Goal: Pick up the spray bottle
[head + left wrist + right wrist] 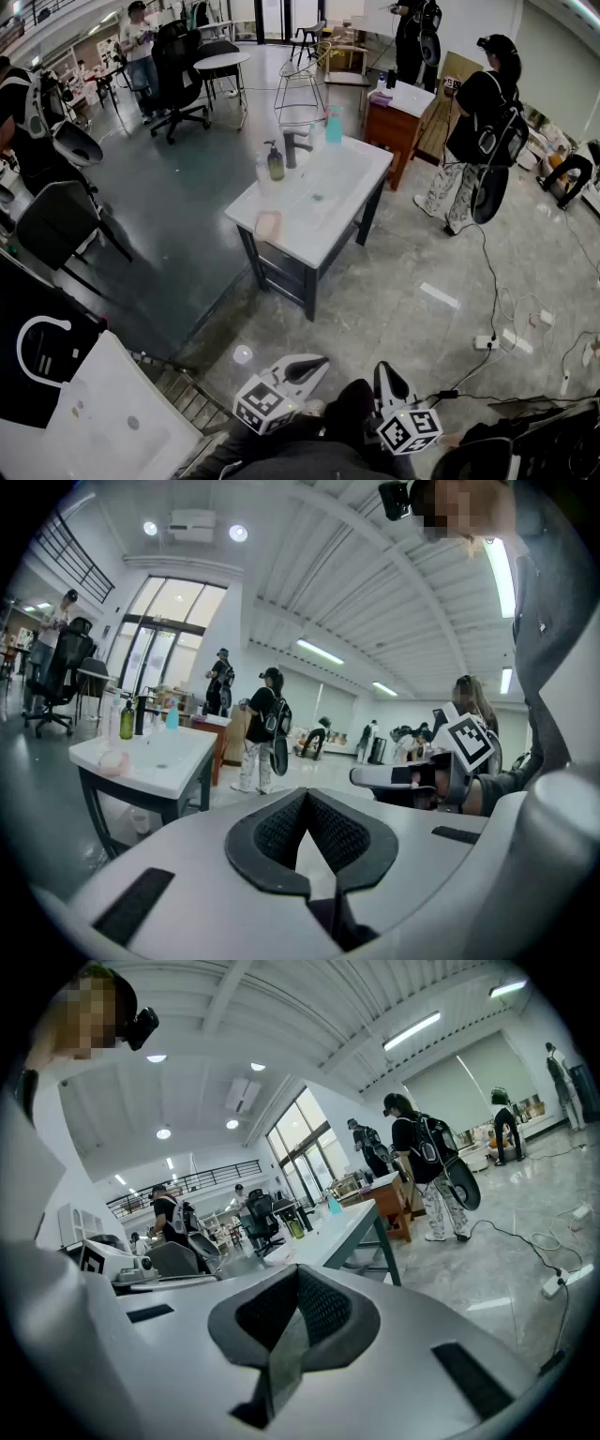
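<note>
At your knees, the left gripper has its fingers closed tip to tip on nothing. Your right gripper is likewise closed and empty. Ahead, open floor runs to the near corner of the white counter; a power strip lies to your right. The spray bottle stands upright at the counter's far end, well apart from both sets of fingers, beyond a dark pump bottle. A person stands off the counter's right side.
</note>
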{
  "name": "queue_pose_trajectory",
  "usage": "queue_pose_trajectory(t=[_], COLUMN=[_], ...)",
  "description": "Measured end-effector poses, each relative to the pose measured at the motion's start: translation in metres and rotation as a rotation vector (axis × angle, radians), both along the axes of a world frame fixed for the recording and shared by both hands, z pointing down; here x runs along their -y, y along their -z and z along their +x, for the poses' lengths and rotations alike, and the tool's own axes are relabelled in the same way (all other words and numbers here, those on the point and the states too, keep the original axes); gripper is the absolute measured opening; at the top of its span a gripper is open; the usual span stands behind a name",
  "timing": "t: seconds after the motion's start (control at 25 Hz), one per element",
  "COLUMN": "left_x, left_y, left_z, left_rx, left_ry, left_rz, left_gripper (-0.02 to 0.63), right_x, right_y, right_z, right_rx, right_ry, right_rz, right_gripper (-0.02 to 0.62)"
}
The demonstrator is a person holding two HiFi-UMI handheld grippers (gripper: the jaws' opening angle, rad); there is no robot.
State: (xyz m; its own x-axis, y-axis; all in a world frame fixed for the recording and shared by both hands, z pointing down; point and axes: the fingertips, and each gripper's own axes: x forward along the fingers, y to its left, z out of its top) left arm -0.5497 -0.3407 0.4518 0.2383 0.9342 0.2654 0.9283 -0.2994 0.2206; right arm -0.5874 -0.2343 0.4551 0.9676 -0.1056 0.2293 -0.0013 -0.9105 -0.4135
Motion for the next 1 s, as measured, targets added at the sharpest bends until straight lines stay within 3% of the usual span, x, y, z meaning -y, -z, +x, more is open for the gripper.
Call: queue_pose_trajectory(t=[0.52, 0.72, 1.0], left_x=[-0.042, -0.096, -0.195], left_y=[-0.014, -0.014, 0.006], left_z=[0.038, 0.082, 0.153], left_rx=[0.022, 0.028, -0.034], left_ry=[0.020, 0.037, 0.032], left_rz=[0.018, 0.009, -0.022], left_gripper=[0.003, 0.003, 0.003], right_x=[-0.057, -0.103, -0.183], right_y=[0.000, 0.001, 0.024], right_z=[0.051, 0.094, 0.173], right_rx=[-0.027, -0.043, -0.088], right_ry=[0.025, 0.069, 0.131], right_rz=[0.009, -0.002, -0.029], right_gripper=[0.011, 0.011, 0.011])
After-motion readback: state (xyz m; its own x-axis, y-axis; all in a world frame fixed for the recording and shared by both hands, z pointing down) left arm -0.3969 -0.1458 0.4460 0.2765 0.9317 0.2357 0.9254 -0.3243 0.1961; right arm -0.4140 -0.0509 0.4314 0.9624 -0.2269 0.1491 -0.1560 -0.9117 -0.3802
